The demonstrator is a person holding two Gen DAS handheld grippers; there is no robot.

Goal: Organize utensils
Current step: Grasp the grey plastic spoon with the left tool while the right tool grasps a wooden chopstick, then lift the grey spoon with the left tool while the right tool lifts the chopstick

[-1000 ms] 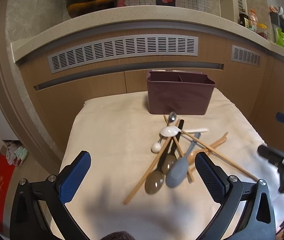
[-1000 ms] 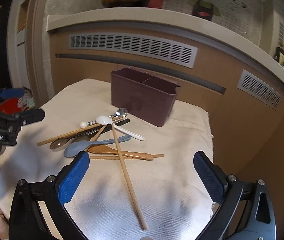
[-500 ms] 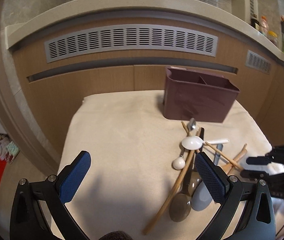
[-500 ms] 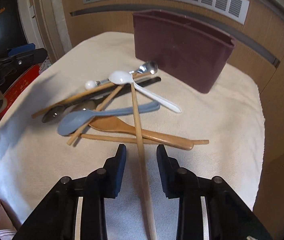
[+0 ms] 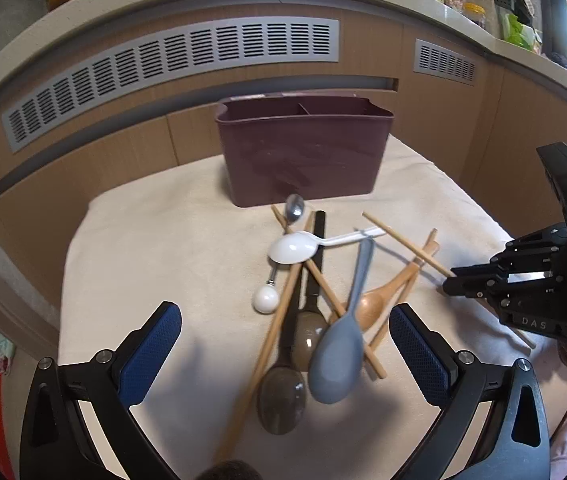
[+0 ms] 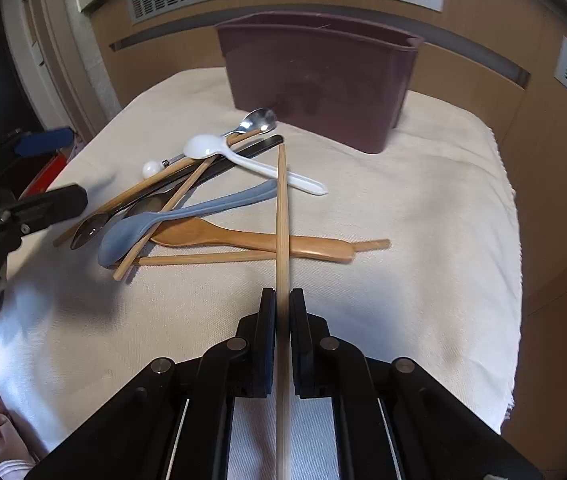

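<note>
Right gripper [image 6: 282, 300]: jaws pressed in on a long wooden chopstick [image 6: 282, 216], pinching it low on the shaft. The stick runs straight ahead from the pads, over the wooden spoon [image 6: 243, 240] and another chopstick lying crosswise; whether it touches them I cannot tell. Its far tip ends near the black handle in the pile.

Left gripper [image 5: 285, 344]: jaws spread wide, holding nothing, poised above the near end of the heap — over the grey-blue spoon [image 5: 339, 356] and the two dark spoon bowls beside it.

The pile: white plastic spoon [image 5: 295, 249] on top, a small metal spoon [image 5: 294, 206] nearest the bin, chopsticks crossing under and through. All on a cream cloth [image 5: 155, 240] covering the table.

Maroon utensil caddy [image 5: 303, 160] stands upright behind the pile, a divider visible inside; the compartments look empty from the left wrist view, though their depth is hidden.

Step in hand, as I read it: first pick — chopstick seized, not yet clear of the heap. Next move likely calls for lifting without dragging the spoons, then tipping the stick upright over one compartment. With the grip so far from its middle, it may swing.
</note>
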